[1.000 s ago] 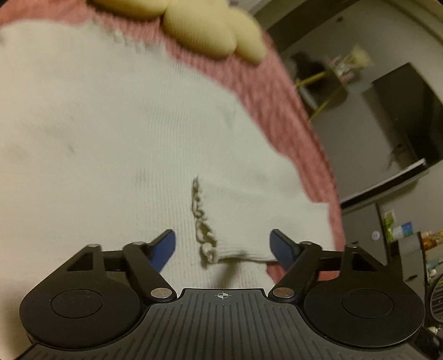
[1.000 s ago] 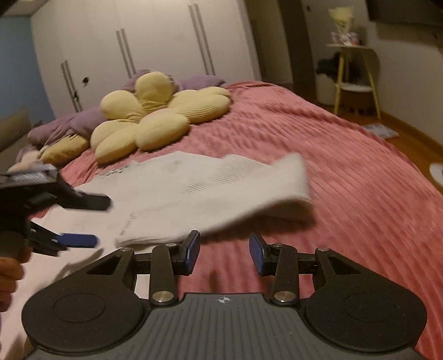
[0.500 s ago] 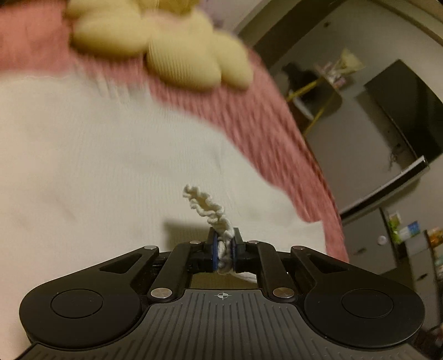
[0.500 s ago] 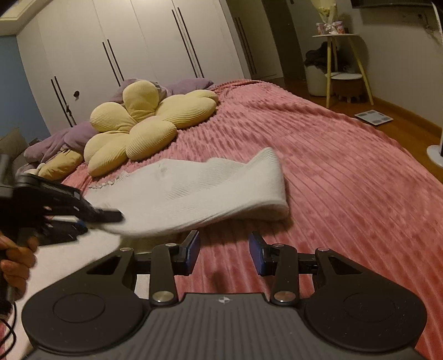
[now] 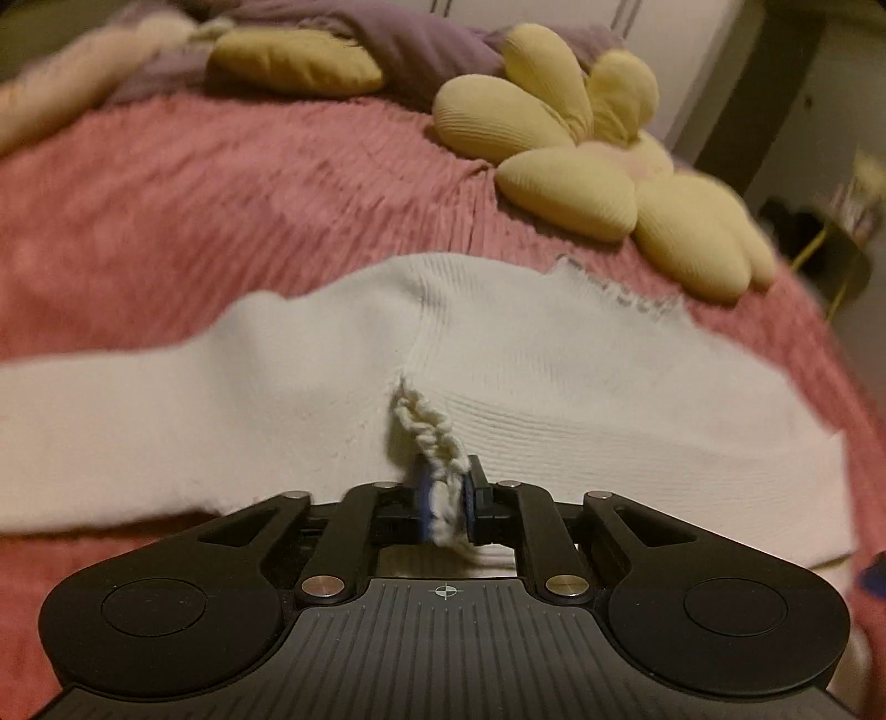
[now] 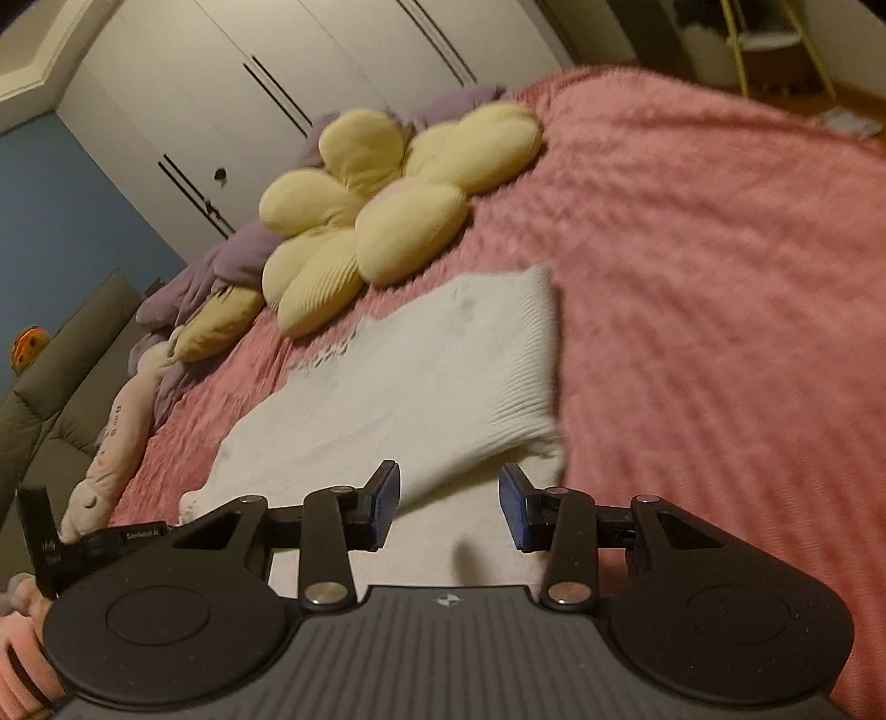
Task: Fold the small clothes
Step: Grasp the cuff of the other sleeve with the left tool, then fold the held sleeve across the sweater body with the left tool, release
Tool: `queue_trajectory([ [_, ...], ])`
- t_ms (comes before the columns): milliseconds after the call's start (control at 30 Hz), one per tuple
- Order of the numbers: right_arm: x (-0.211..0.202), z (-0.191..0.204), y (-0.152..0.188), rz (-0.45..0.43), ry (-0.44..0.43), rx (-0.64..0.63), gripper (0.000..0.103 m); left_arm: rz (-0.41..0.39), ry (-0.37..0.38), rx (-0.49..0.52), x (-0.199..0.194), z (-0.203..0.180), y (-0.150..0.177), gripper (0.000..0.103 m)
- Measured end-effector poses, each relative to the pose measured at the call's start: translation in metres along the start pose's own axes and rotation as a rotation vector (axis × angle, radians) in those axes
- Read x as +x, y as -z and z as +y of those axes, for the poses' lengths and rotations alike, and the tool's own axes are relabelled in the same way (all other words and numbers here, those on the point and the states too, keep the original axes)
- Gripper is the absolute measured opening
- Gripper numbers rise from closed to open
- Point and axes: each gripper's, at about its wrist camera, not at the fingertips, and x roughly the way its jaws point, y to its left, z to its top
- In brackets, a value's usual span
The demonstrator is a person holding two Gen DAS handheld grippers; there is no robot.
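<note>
Pink ribbed bedspread [image 5: 232,199] fills most of both views, stretching bare and wide to the right of the right gripper [image 6: 448,507] and running off ahead of the left gripper [image 5: 446,507] toward the pillows. Ahead of both tools, past the garment, lies a yellow flower-shaped cushion [image 6: 382,221], with a purple blanket [image 5: 421,50] bunched behind it; neither touches the cloth, and a strip of open bedspread separates them. The task's thing, a white knitted garment [image 5: 554,376], is spread flat directly in front of the left gripper, one long sleeve [image 5: 111,421] reaching far out to that tool's left, its far edge frayed near the cushion. From the right wrist the same garment shows a folded ribbed edge [image 6: 531,376] just ahead of the fingers, with clear bedspread right beside that edge. The left gripper is clamped on a ruffled cuff [image 5: 429,437] of the garment; its jaws have just been opening a little, yet the blue pads [image 5: 425,507] pinch the frill, which rises from the cloth into them. The right gripper hangs over the near part of the garment with its jaws apart and nothing between them, the cloth lying below the gap.
</note>
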Motion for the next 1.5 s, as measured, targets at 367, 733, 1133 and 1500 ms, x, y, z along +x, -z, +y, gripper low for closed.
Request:
queue_trajectory([
  [367, 0.049, -0.011, -0.002, 0.007, 0.082, 0.192, 0.019, -0.114, 0.036, 0.105, 0.001, -0.017, -0.017, 0.011],
  [733, 0.055, 0.002, 0.009, -0.082, 0.151, 0.053, 0.008, -0.177, -0.012, 0.154, 0.007, -0.010, -0.016, 0.012],
  [1133, 0.023, 0.045, -0.006, -0.074, 0.201, -0.232, 0.017, -0.189, -0.093, 0.055, -0.014, 0.007, -0.001, 0.037],
  [1500, 0.116, 0.069, -0.004, -0.013, 0.461, -0.583, 0.010, -0.103, -0.114, 0.182, 0.039, -0.038, 0.007, 0.044],
])
